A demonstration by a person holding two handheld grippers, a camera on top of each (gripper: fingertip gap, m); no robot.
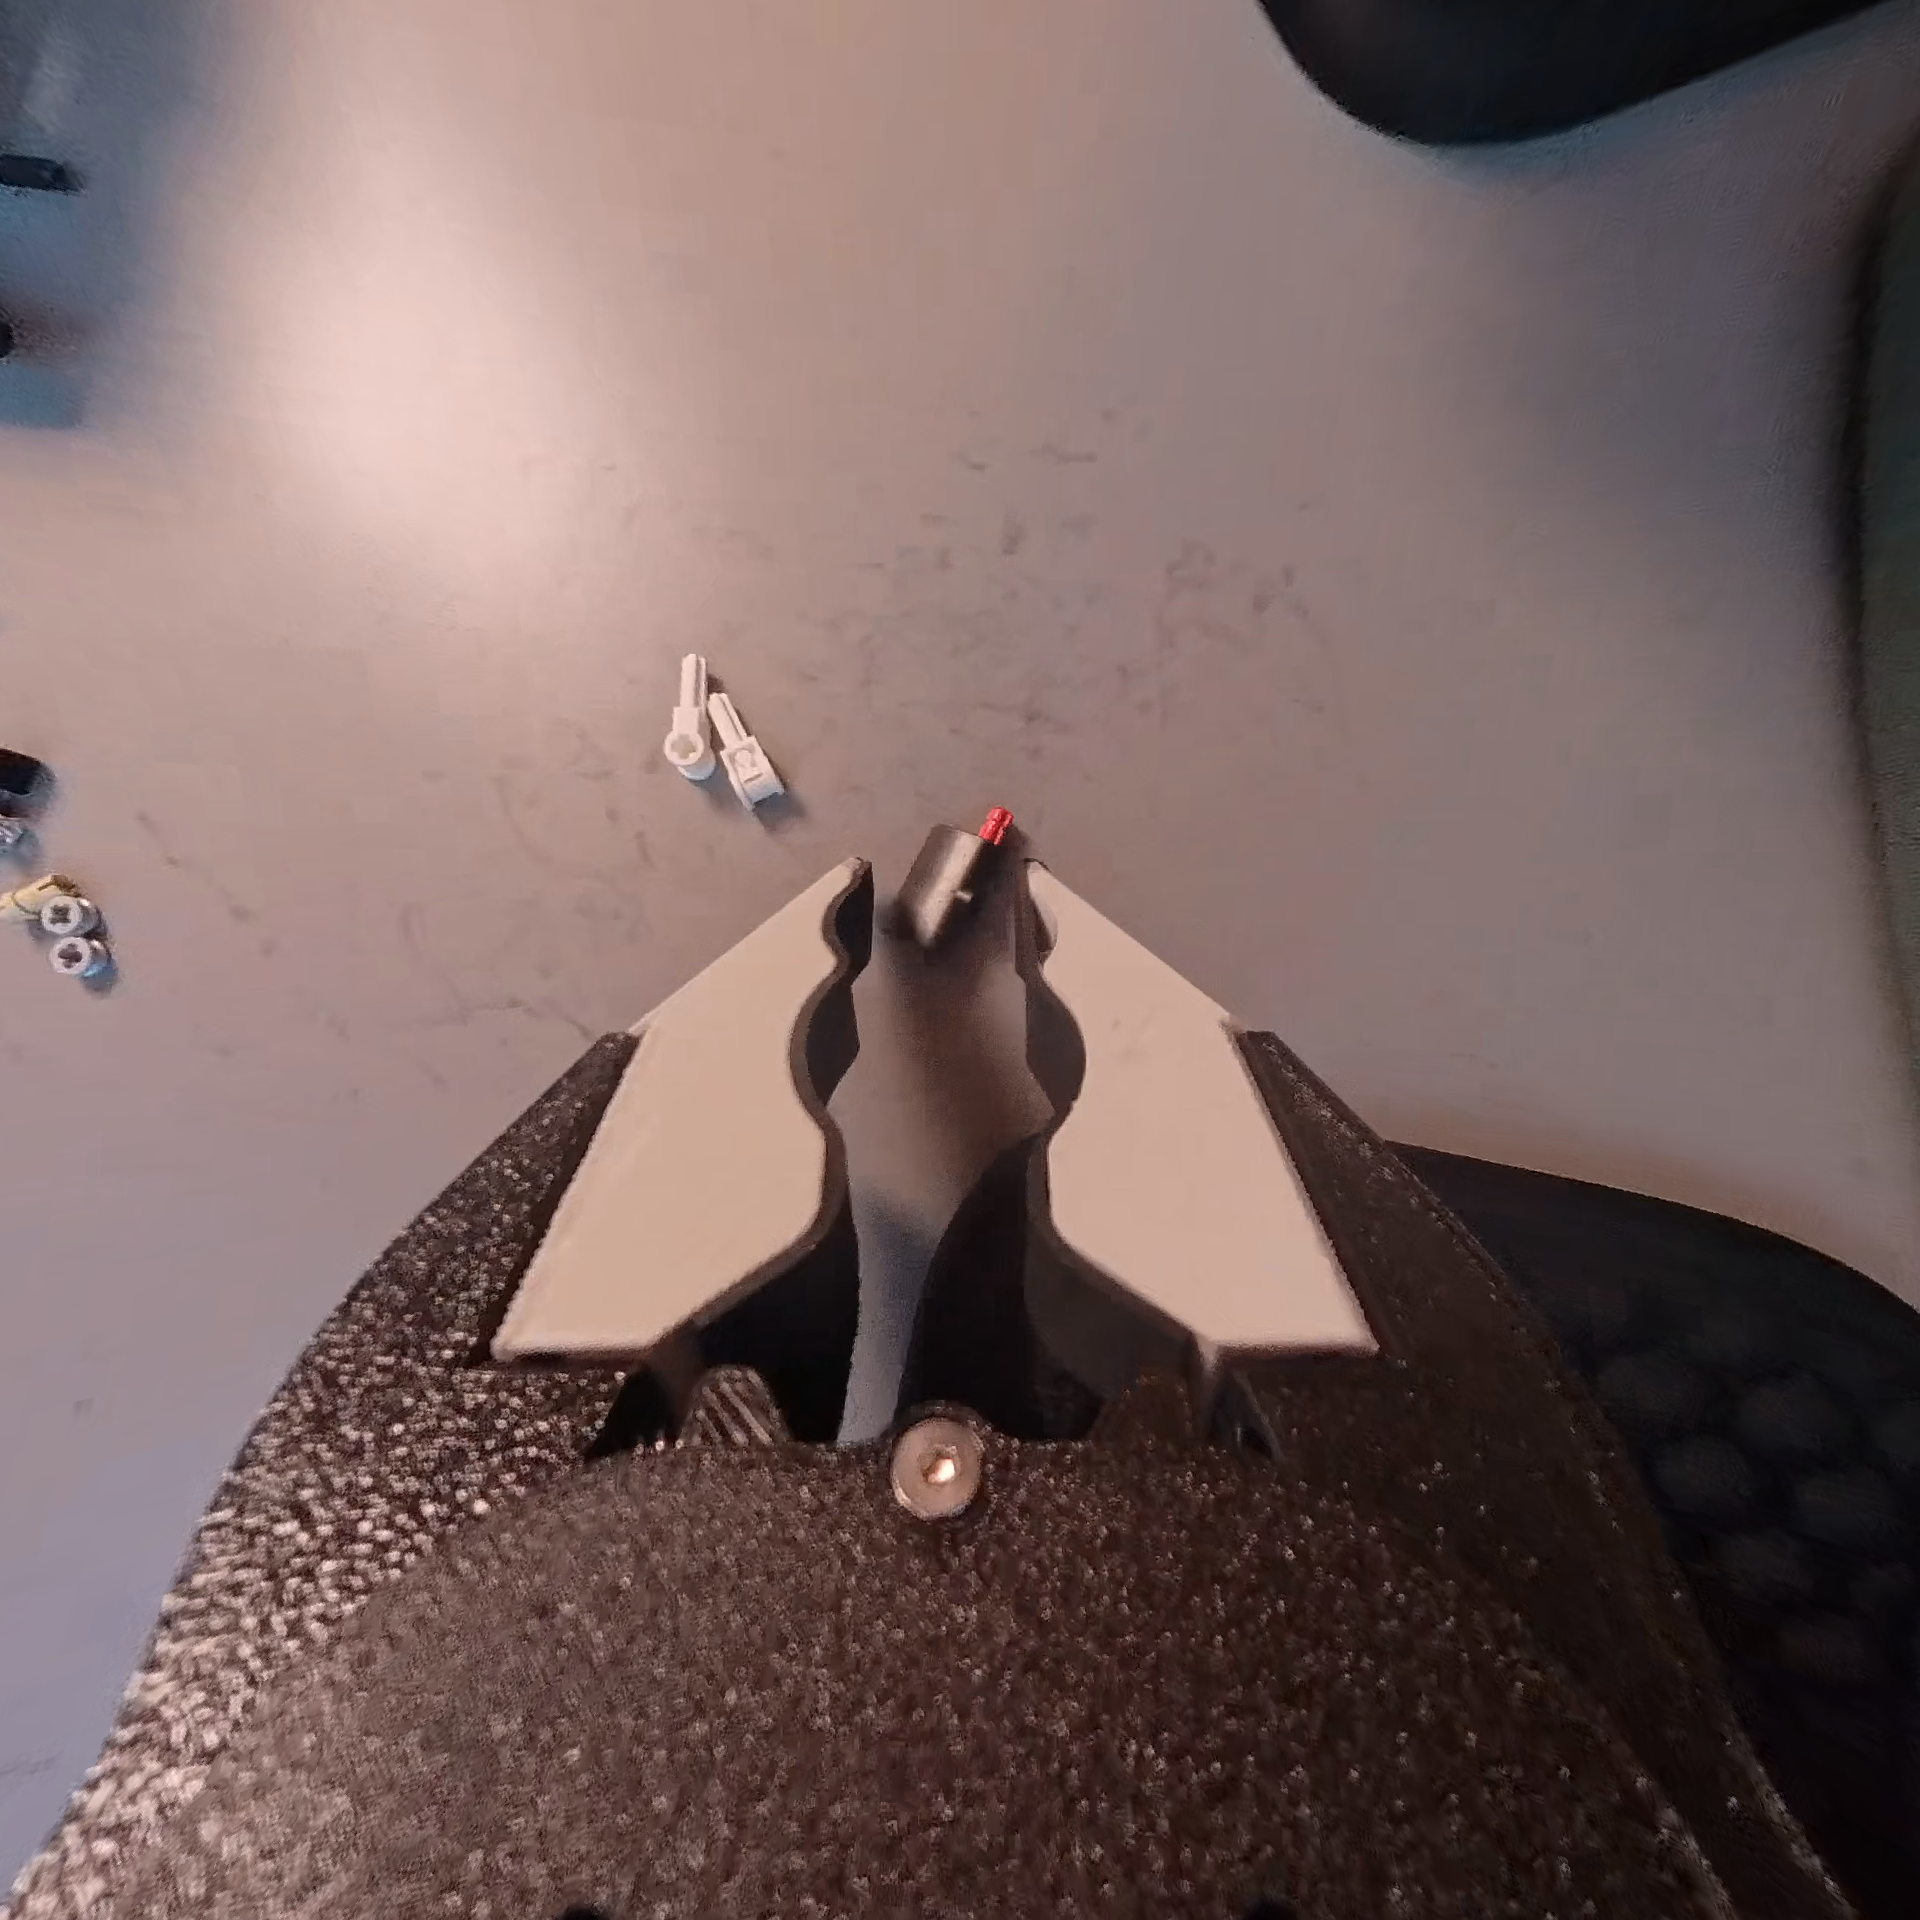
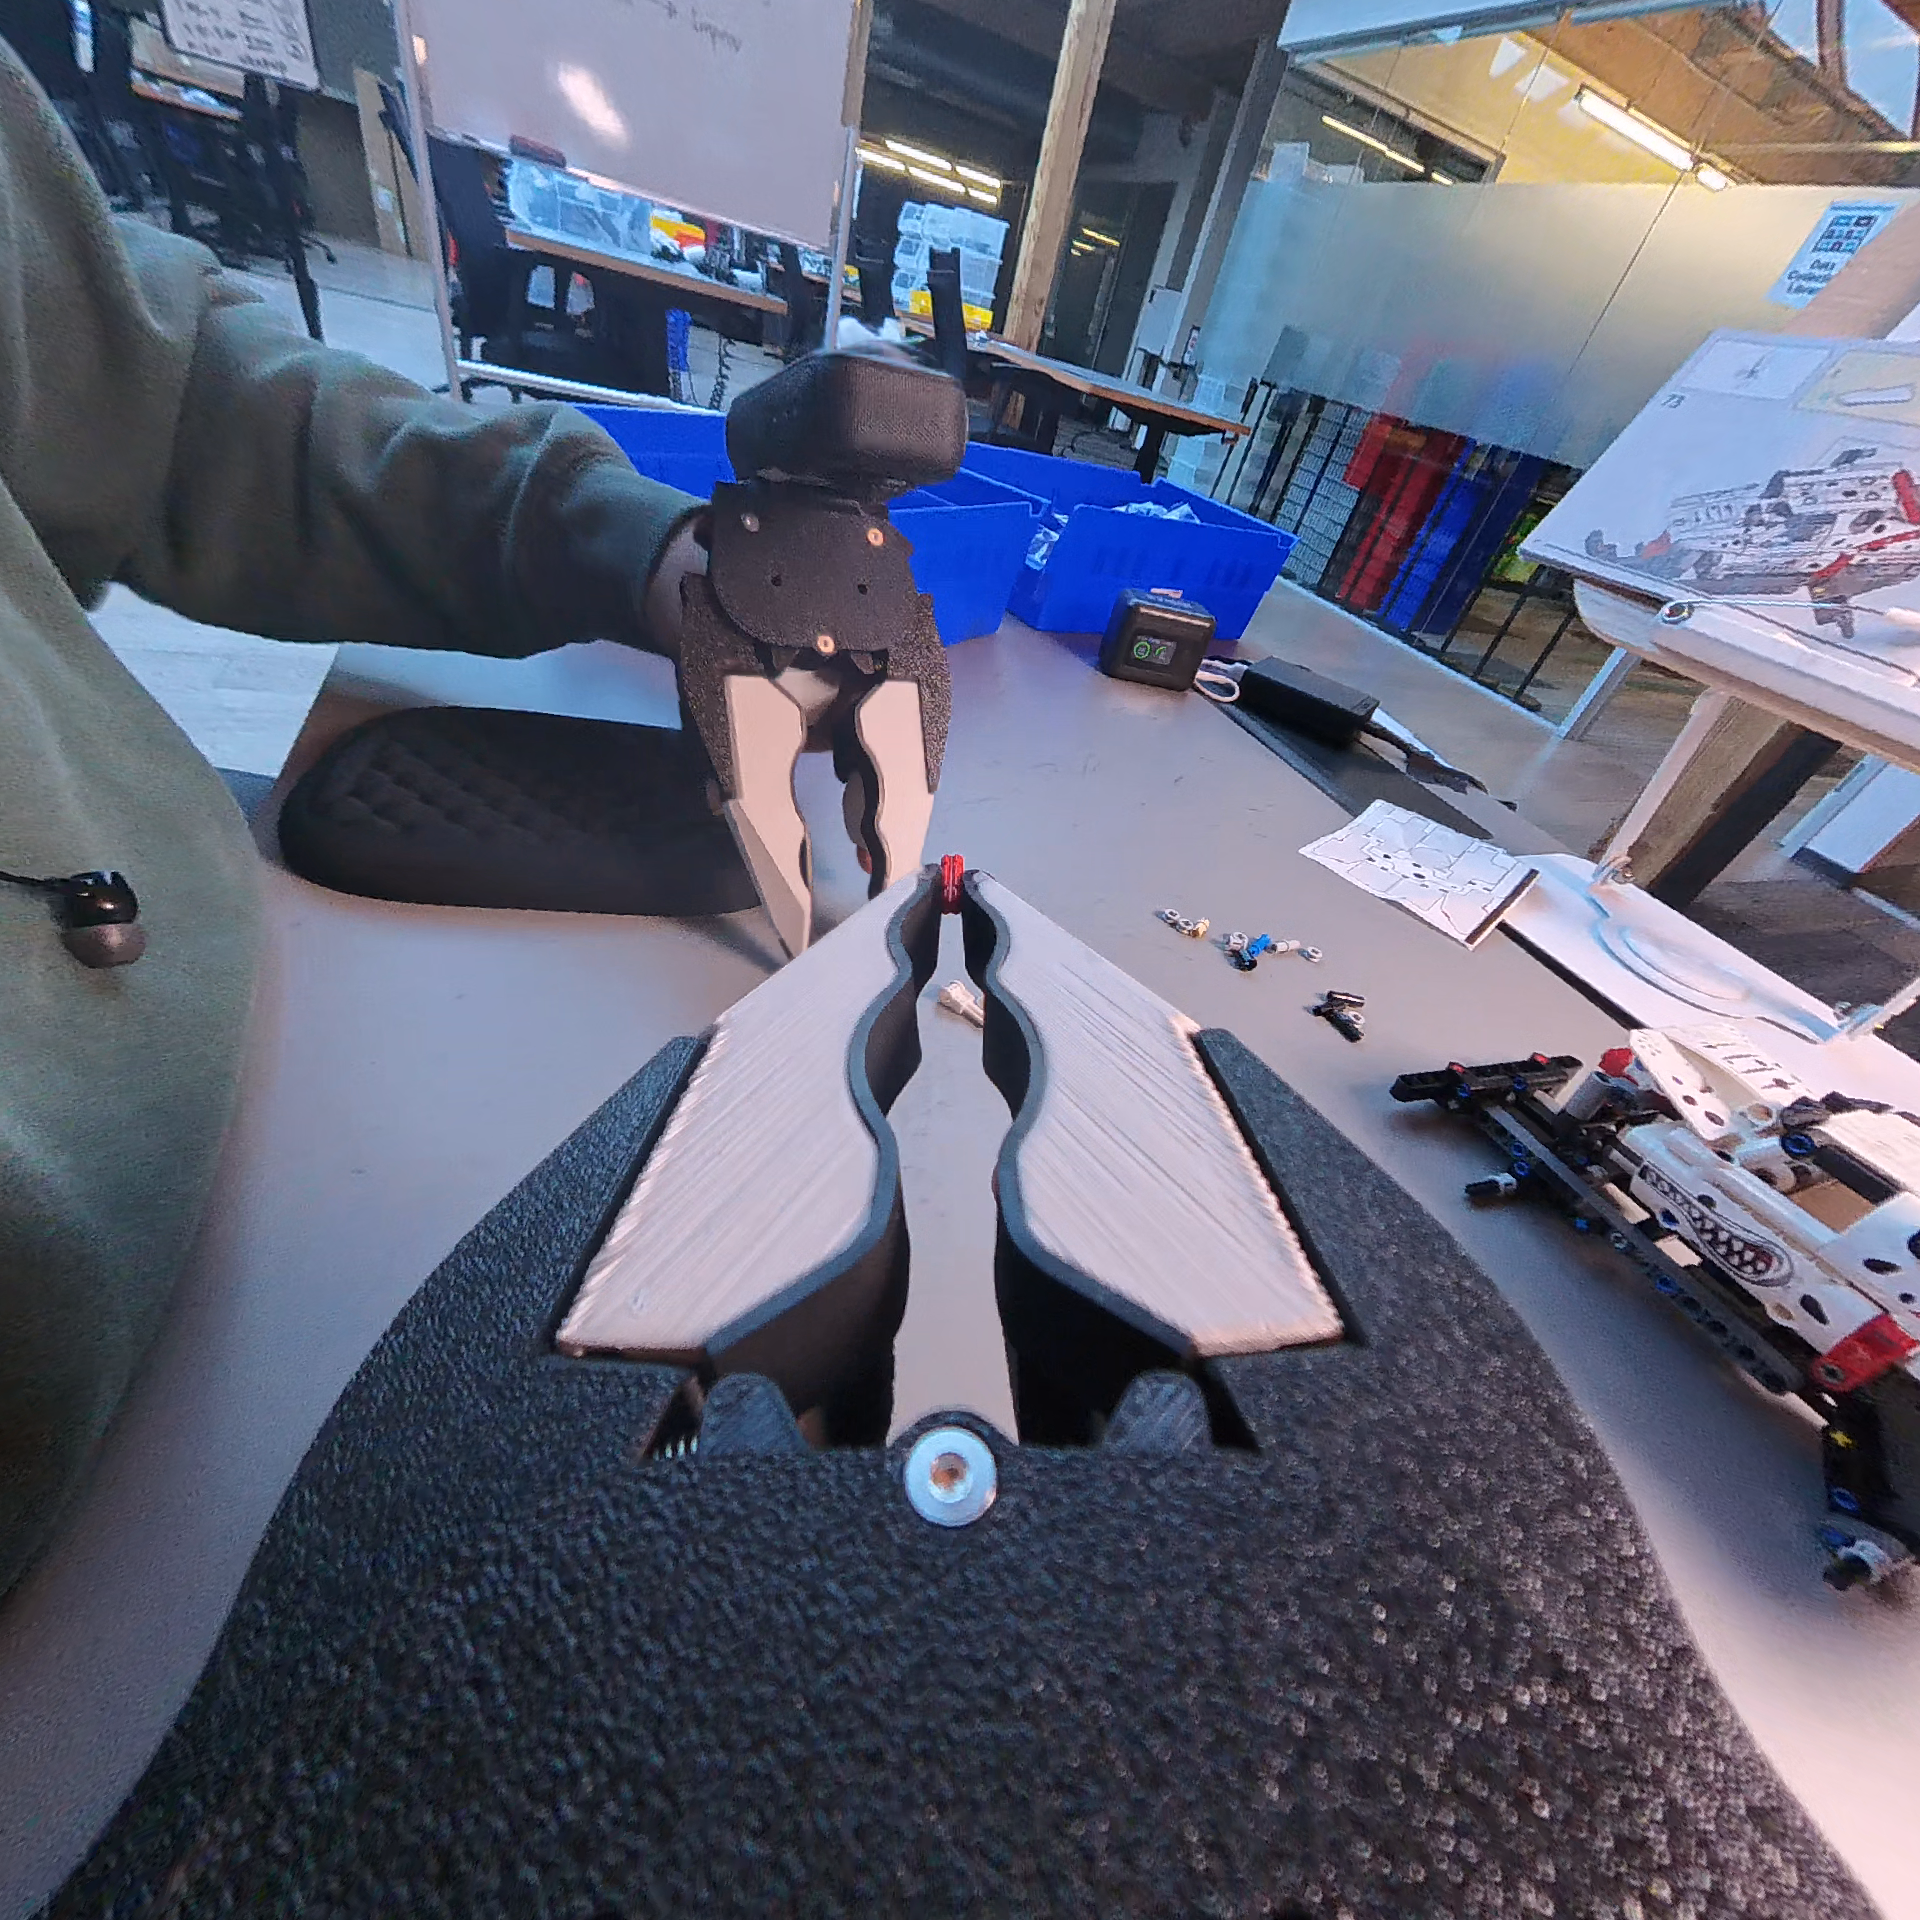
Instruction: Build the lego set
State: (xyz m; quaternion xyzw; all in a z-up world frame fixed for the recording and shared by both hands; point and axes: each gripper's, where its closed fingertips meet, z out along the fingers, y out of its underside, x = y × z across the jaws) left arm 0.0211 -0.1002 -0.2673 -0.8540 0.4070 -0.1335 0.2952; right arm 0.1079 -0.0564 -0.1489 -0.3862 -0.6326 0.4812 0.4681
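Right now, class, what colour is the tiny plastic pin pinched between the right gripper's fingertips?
Red. The tiny plastic pin shows best in the right wrist view, clamped by the right gripper.

The left tool [image 1: 948, 883] hangs open over the grey table [image 1: 1247, 520] — two white pins [image 1: 719, 743] lie nearby.

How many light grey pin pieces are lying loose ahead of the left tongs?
2. One light grey pin lies on the table ahead-left of the left tongs; the second touches its right side. More may sit beyond the frame.
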